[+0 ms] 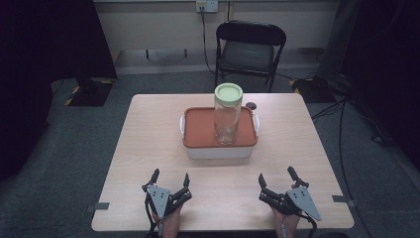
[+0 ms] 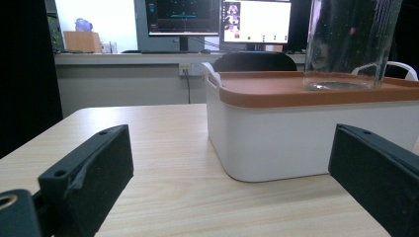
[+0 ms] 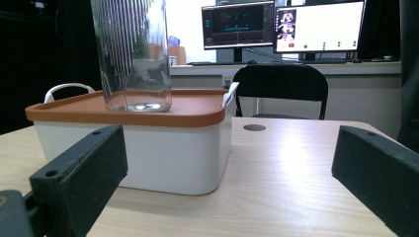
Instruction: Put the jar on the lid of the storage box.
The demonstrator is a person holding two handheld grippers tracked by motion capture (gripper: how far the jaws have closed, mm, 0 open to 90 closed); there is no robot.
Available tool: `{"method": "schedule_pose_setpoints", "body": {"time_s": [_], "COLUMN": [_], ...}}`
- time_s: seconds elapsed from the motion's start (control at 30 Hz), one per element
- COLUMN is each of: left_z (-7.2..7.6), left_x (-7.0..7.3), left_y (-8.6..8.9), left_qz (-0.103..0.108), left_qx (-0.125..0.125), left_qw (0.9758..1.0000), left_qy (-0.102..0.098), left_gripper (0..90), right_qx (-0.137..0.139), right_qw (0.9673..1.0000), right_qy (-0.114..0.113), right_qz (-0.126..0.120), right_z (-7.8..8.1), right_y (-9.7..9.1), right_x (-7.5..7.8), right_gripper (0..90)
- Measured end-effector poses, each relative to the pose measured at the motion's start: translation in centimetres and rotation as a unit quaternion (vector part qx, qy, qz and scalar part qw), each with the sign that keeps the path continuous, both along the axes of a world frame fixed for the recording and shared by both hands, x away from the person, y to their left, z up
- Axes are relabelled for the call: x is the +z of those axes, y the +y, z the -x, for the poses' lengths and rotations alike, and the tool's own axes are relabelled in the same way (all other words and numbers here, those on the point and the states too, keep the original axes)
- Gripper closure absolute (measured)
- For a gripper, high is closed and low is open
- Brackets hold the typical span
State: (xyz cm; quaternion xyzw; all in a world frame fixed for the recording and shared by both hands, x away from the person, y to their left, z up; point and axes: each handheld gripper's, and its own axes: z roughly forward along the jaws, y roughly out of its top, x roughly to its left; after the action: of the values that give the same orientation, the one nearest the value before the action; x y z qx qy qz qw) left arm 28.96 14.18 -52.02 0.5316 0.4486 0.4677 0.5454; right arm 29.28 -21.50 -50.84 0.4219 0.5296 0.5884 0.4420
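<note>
A white box [image 1: 220, 151] with an orange-brown lid [image 1: 198, 130] sits mid-table. On the lid stands an upright clear glass jar [image 1: 227, 119] with a pale green cap [image 1: 228, 92]. My left gripper [image 1: 171, 177] rests open near the front edge, left of centre, with nothing between its jaws. My right gripper [image 1: 276, 174] rests open at the front right, also empty. The left gripper view has the box [image 2: 306, 133] ahead and to the right, with the jar [image 2: 348, 44] on top. The right gripper view has the box [image 3: 148, 148] and jar [image 3: 132, 54] ahead on the left.
A small dark round disc [image 1: 251, 105] lies on the table behind the box. A black folding chair [image 1: 249, 47] stands beyond the far edge. Monitors [image 3: 281, 27] sit on a desk at the back wall. Bare wooden tabletop [image 1: 223, 193] lies between the grippers and the box.
</note>
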Motion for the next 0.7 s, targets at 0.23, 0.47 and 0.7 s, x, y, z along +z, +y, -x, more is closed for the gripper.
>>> {"method": "schedule_pose_setpoints", "body": {"time_s": [0.23, 0.47, 0.7], "left_z": [0.0, 0.0, 0.0], "left_x": [0.0, 0.0, 0.0], "left_y": [0.0, 0.0, 0.0], "left_qz": [0.000, 0.000, 0.000], "left_qx": [0.000, 0.000, 0.000], "left_qw": [1.0000, 1.0000, 1.0000], "left_qy": [0.000, 0.000, 0.000], "left_gripper": [2.9, 2.9, 2.9], "right_qx": [-0.005, -0.001, 0.001], "right_qw": [1.0000, 1.0000, 0.9999], "right_qy": [0.001, 0.001, 0.005], "right_qz": [-0.001, 0.003, 0.014], "right_z": [-0.1, -0.1, -0.2], "right_y": [0.3, 0.3, 0.6], "right_x": [-0.7, -0.9, -1.2], "right_gripper": [0.0, 0.0, 0.0]}}
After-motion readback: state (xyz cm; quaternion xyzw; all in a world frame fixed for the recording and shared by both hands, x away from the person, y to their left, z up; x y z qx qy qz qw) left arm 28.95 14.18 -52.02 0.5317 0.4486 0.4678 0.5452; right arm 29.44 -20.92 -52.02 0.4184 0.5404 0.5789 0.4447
